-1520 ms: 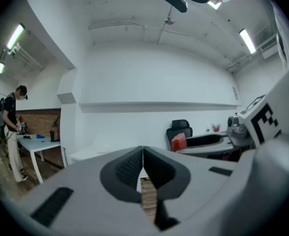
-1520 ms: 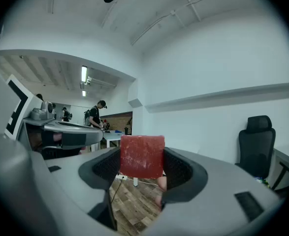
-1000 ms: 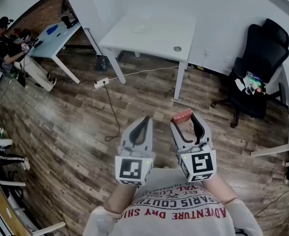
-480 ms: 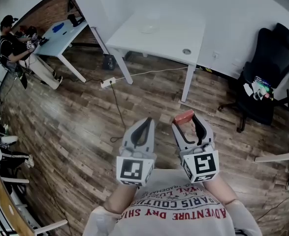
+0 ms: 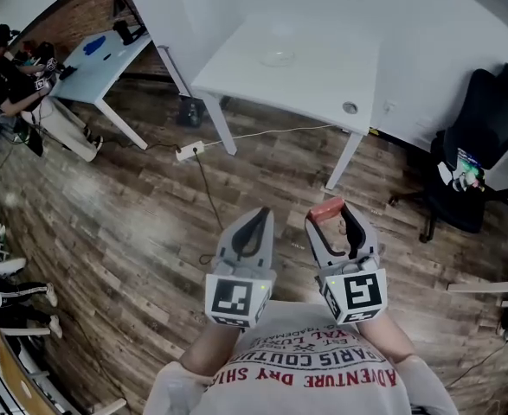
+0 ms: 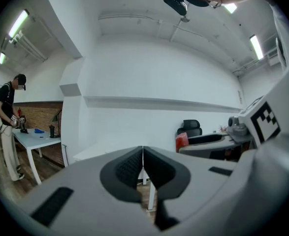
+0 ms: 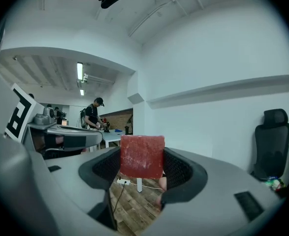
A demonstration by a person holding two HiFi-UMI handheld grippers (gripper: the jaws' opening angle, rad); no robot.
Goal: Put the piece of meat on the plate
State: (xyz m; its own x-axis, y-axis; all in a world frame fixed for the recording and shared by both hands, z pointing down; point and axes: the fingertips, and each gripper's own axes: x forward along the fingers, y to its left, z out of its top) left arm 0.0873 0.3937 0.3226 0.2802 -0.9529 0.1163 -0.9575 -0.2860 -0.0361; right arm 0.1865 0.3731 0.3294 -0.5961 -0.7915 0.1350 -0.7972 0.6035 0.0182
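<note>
A red, square piece of meat (image 7: pixel 142 156) sits clamped between the jaws of my right gripper (image 7: pixel 142 167); from the head view the meat (image 5: pixel 326 209) shows at the tip of that gripper (image 5: pixel 331 218), held above the wooden floor. My left gripper (image 5: pixel 252 226) hangs beside it, shut with nothing between its pads (image 6: pixel 143 166). A plate (image 5: pixel 277 58), pale and round, lies on the white table (image 5: pixel 323 67) ahead, well beyond both grippers.
A black office chair (image 5: pixel 483 145) stands at the right. A power strip (image 5: pixel 188 151) with a cable lies on the wooden floor by the table's legs. At the far left a person (image 5: pixel 11 85) works at a second table (image 5: pixel 93 59).
The white table and plate have come nearer and shifted right in the head view. Both grippers keep their pose, and the meat stays held.
</note>
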